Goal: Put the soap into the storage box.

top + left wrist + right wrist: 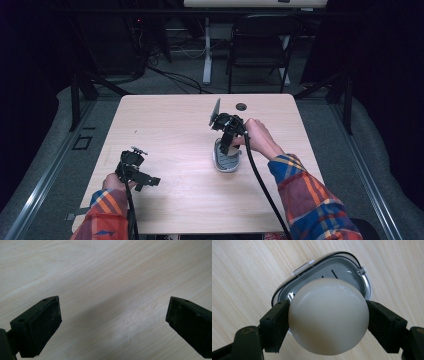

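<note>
Your left gripper (pixel 113 322) hangs over the pale wooden table (pixel 107 272), its two black jaws spread wide apart with nothing between them. Bare wood grain runs slantwise across the table between and beyond both jaws.

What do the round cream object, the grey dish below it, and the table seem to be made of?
Cream object: probably soap, smooth and waxy with a soft sheen. Grey dish: likely moulded plastic, glossy, with a clear rim. Table: pale wood or wood-look laminate, matte, with visible grain.
</note>
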The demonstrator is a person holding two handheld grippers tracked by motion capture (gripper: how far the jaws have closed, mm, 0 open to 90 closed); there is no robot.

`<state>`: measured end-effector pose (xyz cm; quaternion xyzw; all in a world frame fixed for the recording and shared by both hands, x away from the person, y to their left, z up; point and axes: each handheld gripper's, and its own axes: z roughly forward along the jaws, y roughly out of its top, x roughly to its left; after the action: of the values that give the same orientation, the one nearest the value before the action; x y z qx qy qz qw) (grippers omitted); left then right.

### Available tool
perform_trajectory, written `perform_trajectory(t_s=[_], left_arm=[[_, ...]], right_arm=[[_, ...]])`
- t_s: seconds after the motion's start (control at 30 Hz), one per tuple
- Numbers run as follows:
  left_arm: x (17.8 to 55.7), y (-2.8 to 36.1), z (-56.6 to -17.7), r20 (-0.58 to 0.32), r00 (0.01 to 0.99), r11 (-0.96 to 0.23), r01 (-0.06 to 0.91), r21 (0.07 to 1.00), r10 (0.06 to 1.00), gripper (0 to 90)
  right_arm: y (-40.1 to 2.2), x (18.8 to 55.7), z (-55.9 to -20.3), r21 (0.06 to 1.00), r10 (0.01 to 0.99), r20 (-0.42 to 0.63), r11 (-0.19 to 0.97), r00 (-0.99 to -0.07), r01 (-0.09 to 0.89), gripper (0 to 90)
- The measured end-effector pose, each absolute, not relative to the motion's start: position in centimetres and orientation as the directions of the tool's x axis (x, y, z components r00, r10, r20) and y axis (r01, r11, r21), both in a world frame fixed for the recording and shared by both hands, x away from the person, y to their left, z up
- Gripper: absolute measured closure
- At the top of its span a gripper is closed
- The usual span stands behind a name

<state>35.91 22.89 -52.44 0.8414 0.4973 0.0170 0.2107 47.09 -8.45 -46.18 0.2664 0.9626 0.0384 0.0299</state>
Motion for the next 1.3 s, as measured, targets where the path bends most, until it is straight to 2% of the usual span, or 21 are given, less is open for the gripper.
perform_trajectory(t_s=[0.8, 1.3], left_arm=[[35.9, 22.9, -52.4, -0.18, 0.507, -0.419, 0.829, 0.371, 0.843, 0.0], [35.9, 22.8, -52.4, -0.18, 0.506, -0.42, 0.83, 0.368, 0.843, 0.1]], right_arm=[[-7.8, 47.3, -49.2, 0.064, 0.519, -0.013, 0.853, -0.855, 0.518, 22.5], [-8.3, 47.5, -50.1, 0.097, 0.547, 0.003, 0.833, -0.837, 0.545, 22.3]])
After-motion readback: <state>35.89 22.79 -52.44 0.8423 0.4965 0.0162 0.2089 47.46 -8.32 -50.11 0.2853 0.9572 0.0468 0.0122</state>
